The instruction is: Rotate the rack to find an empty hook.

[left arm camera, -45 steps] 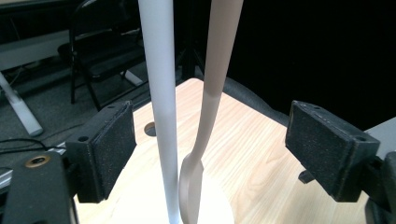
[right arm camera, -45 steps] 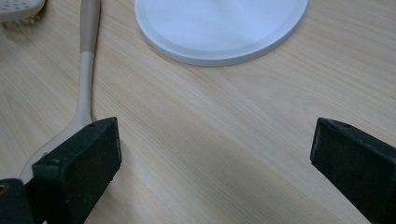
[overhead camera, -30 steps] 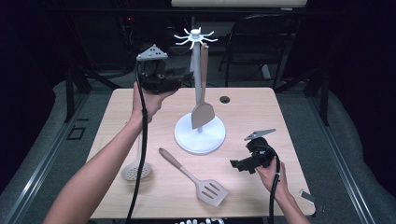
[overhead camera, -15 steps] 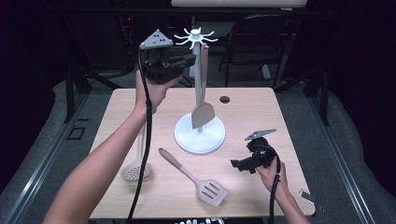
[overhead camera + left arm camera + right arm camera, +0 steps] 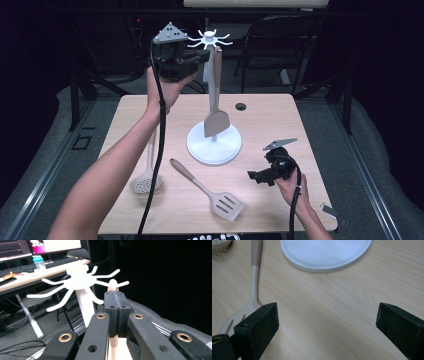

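A white utensil rack [image 5: 214, 146] stands mid-table, its hook crown [image 5: 207, 40] at the top. A beige solid spatula [image 5: 216, 122] hangs blade-down along the pole. My left gripper [image 5: 200, 56] is raised level with the crown and shut on the spatula's handle; in the left gripper view the handle tip [image 5: 113, 284] pokes out above the closed jaws beside the hooks [image 5: 77, 281]. My right gripper [image 5: 257, 176] rests low at the table's right side, open [image 5: 327, 322] over bare wood. A slotted spatula [image 5: 210, 190] and a skimmer [image 5: 145, 182] lie on the table.
A small black disc [image 5: 241, 106] sits at the far side of the table [image 5: 310, 135]. A chair [image 5: 280, 40] stands behind it. Small white clips [image 5: 327, 210] lie at the near right corner. The rack base [image 5: 324, 252] and slotted spatula handle [image 5: 254, 277] lie ahead of the right gripper.
My left hand has risen and shifted right to the top of the rack, and its jaws have shut on the hanging spatula's handle. The right gripper has not moved.
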`<action>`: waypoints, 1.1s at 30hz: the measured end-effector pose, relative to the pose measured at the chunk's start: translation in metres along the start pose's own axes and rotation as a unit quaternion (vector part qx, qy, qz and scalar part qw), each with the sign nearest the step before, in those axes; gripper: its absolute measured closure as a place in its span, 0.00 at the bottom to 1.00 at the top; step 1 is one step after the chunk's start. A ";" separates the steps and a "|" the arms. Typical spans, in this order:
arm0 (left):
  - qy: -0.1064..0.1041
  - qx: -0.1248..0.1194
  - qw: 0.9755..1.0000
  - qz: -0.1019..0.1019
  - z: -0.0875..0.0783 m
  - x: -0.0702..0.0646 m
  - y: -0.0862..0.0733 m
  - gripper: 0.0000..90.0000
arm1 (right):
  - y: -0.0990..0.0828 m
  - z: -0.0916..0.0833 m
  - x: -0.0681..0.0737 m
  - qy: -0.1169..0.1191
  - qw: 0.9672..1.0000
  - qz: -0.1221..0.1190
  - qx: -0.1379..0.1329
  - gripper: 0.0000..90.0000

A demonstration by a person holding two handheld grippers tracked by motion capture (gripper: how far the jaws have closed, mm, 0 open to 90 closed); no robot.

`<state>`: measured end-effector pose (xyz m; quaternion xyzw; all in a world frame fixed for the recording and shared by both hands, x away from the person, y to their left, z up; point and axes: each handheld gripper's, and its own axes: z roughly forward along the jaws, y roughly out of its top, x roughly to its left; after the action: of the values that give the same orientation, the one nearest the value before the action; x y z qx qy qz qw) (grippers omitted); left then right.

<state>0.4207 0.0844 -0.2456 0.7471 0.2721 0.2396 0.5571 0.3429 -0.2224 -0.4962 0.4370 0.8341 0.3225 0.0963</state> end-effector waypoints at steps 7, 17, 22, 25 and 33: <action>0.015 0.001 1.000 -0.005 -0.003 0.008 -0.001 1.00 | 0.000 0.001 0.000 -0.001 1.000 -0.001 0.001 0.05; 0.031 0.005 0.999 -0.015 -0.003 0.019 -0.002 1.00 | 0.000 0.002 0.001 0.000 1.000 -0.001 0.003 0.05; 0.038 0.007 0.999 -0.019 -0.002 0.024 -0.001 1.00 | 0.000 0.002 0.001 0.000 1.000 -0.002 0.004 0.05; 0.041 0.008 0.999 -0.021 -0.001 0.027 -0.001 1.00 | 0.000 0.002 0.001 0.001 1.000 -0.002 0.004 0.05; 0.044 0.011 0.999 -0.024 0.002 0.029 -0.002 1.00 | 0.000 0.002 0.001 0.003 1.000 -0.002 0.005 0.05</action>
<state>0.4431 0.1030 -0.2464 0.7350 0.3168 0.2559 0.5422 0.3435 -0.2204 -0.4977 0.4345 0.8369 0.3198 0.0925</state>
